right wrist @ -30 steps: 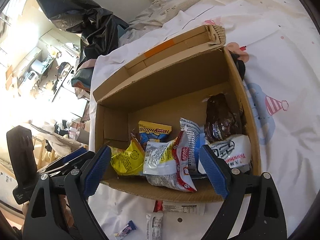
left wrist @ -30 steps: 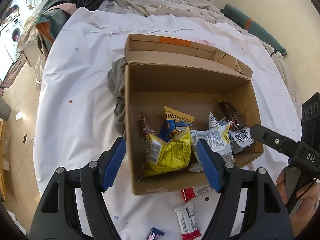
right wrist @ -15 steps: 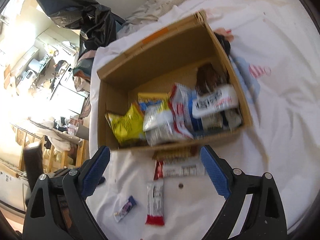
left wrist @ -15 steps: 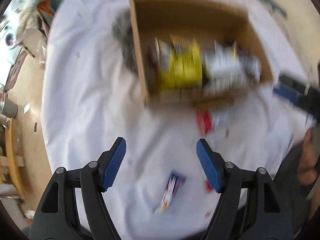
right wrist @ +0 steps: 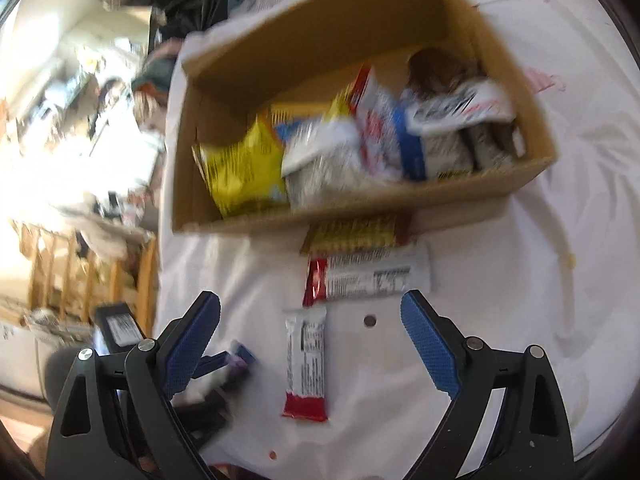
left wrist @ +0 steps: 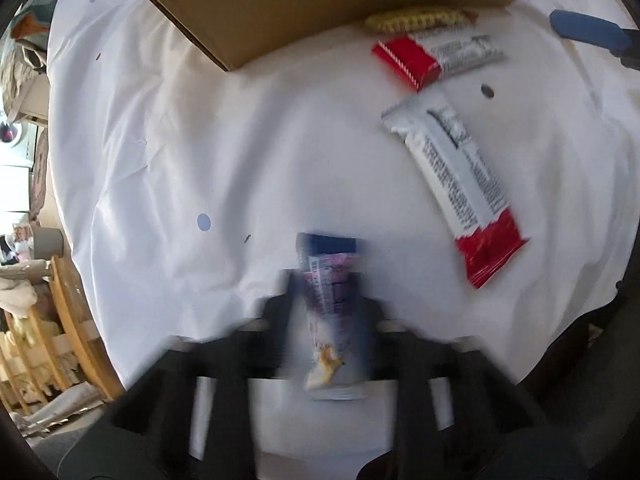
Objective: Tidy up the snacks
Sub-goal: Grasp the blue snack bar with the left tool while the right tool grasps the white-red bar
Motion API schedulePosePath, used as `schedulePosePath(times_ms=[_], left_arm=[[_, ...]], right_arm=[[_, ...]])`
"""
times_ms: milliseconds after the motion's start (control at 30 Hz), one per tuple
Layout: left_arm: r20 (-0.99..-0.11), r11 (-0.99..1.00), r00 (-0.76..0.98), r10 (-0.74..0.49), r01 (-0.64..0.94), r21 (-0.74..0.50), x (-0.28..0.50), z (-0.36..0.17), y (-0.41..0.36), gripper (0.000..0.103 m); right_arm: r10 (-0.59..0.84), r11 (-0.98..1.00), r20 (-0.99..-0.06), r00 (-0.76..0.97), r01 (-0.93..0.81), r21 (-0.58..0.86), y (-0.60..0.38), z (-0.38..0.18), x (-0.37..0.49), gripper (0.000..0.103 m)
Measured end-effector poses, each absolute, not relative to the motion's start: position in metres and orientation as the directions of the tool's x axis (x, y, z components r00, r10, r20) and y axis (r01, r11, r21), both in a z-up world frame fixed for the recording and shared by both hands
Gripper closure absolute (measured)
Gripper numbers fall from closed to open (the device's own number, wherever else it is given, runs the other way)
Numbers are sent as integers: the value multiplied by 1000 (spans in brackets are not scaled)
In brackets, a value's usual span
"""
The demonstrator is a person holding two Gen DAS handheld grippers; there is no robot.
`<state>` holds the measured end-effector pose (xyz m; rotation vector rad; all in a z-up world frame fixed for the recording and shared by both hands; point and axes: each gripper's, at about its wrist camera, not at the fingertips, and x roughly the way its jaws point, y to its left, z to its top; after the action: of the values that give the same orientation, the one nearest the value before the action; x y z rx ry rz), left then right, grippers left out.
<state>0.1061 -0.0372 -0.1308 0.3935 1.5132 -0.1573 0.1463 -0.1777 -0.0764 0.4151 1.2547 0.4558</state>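
Closest, the left tool (left wrist: 326, 312) pinches a small purple packet (left wrist: 330, 280) low over the white bed sheet (left wrist: 180, 140), though blur hides how firm the hold is. Beside it, the right tool (right wrist: 310, 344) hangs open and empty above a red-and-white bar (right wrist: 306, 364). Beyond lie a second bar (right wrist: 370, 280) and a yellow wafer (right wrist: 356, 234) touching the box (right wrist: 400, 204), already full of snacks. The thin packet could slip from a shallow pinch when lifted.
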Motion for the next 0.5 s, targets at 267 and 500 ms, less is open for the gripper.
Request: schedulePosePath(times_ms=[267,500], left_arm=[[-976,989,194,95,93,115,120,-87,4,89],[-973,995,213,84,41,95,124,-82,8,89]], right_arm=[[396,909,-906,150,-206,363,-115,-115,112,9],[165,928,-967,192,-364,86,-67,-140,86,8]])
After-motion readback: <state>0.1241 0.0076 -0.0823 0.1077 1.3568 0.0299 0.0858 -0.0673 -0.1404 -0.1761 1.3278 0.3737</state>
